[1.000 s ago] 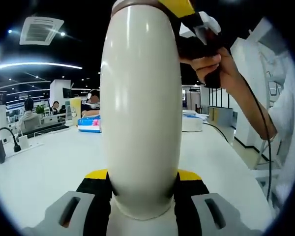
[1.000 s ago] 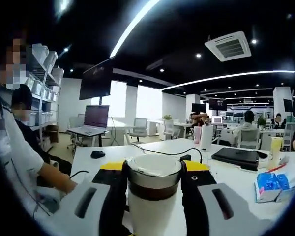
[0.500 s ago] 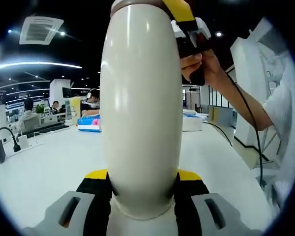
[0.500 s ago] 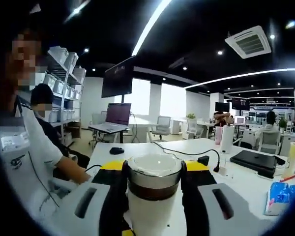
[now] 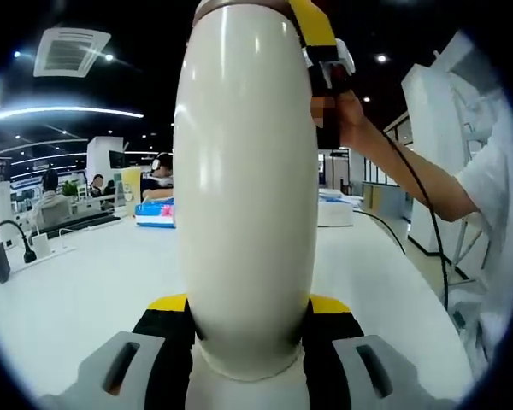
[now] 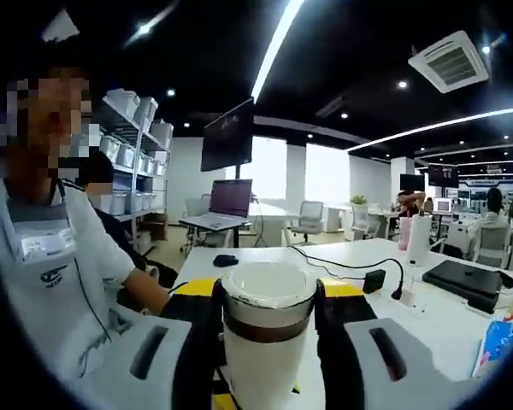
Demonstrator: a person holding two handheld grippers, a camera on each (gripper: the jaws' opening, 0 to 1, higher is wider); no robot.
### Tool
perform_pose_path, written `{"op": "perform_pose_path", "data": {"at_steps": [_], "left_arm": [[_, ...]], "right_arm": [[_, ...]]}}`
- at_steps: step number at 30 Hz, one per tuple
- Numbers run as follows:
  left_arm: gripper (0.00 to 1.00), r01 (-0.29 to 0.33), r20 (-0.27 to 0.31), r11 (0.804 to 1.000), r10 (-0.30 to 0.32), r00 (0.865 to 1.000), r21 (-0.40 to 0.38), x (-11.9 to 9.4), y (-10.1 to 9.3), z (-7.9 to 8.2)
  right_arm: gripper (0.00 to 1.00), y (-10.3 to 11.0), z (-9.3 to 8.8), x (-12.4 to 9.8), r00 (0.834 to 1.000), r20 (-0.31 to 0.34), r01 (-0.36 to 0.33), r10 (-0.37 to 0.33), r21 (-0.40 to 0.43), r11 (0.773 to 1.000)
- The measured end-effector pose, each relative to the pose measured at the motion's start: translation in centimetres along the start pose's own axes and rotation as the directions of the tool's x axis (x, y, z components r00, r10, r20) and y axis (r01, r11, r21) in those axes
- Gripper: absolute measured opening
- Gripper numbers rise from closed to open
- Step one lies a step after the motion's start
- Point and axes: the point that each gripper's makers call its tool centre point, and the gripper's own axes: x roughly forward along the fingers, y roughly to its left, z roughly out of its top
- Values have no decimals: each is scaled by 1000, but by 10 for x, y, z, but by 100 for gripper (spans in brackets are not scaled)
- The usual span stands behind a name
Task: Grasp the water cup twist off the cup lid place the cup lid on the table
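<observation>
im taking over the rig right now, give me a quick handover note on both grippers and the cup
Left hand-held gripper: jaws shut on the cream body of the water cup, holding it upright above the white table.
Right hand-held gripper: jaws shut on the cup lid at the top of the cup, just above its brown band; it shows in the left gripper view at the cup's top right, with the person's hand behind it.
Done: cup grasped, lid gripped.
Left: the lid looks seated on the cup, so finish twisting it off, then set it on the table.
</observation>
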Motion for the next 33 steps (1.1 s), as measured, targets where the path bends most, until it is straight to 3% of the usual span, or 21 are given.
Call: {"op": "perform_pose_path", "data": {"at_steps": [4,8,11,13,18,20,22,25,27,28,29,31,33], "left_arm": [[51,-1,-3,1000,1,1000,-4,1,2,-1],[51,0,-5,1000,0,1000,-5,2,2,-1],[51,1,-5,1000,-1,1000,-5,4,3,-1],[51,1,-5,1000,-1,1000,-4,4,3,-2],[51,0,-5,1000,0,1000,-1,5,3,-2],[51,0,-6,1000,0,1000,-1,6,3,-2],[51,1,-6,1000,-1,1000,0,6,3,-2],[51,1,-7,1000,-1,1000,1,6,3,-1],[51,0,-7,1000,0,1000,1,6,4,-1],[51,0,-7,1000,0,1000,3,6,4,-1],[51,0,-6,1000,0,1000,3,6,4,-1],[51,0,-7,1000,0,1000,4,7,3,-1],[51,-1,-7,1000,1,1000,5,6,3,-1]], "right_arm": [[47,0,1,0,998,-15,66,-66,-30,997],[58,9,5,-4,992,-14,122,-123,-45,991],[66,17,19,-10,975,51,217,-217,-4,976],[72,18,25,-12,956,74,288,-285,-27,957],[87,19,27,-13,874,67,484,-481,-33,875],[88,16,23,-12,828,48,560,-559,-20,828],[88,7,16,-17,767,20,642,-642,-24,766],[93,6,10,-18,695,-2,718,-719,-60,694],[94,8,10,-18,656,7,752,-755,-93,652],[94,7,10,-23,613,8,786,-790,-112,608],[93,6,11,-24,600,11,795,-800,-116,595],[92,3,11,-28,546,21,832,-837,-128,540],[92,0,5,-29,507,4,856,-862,-121,503]]}}
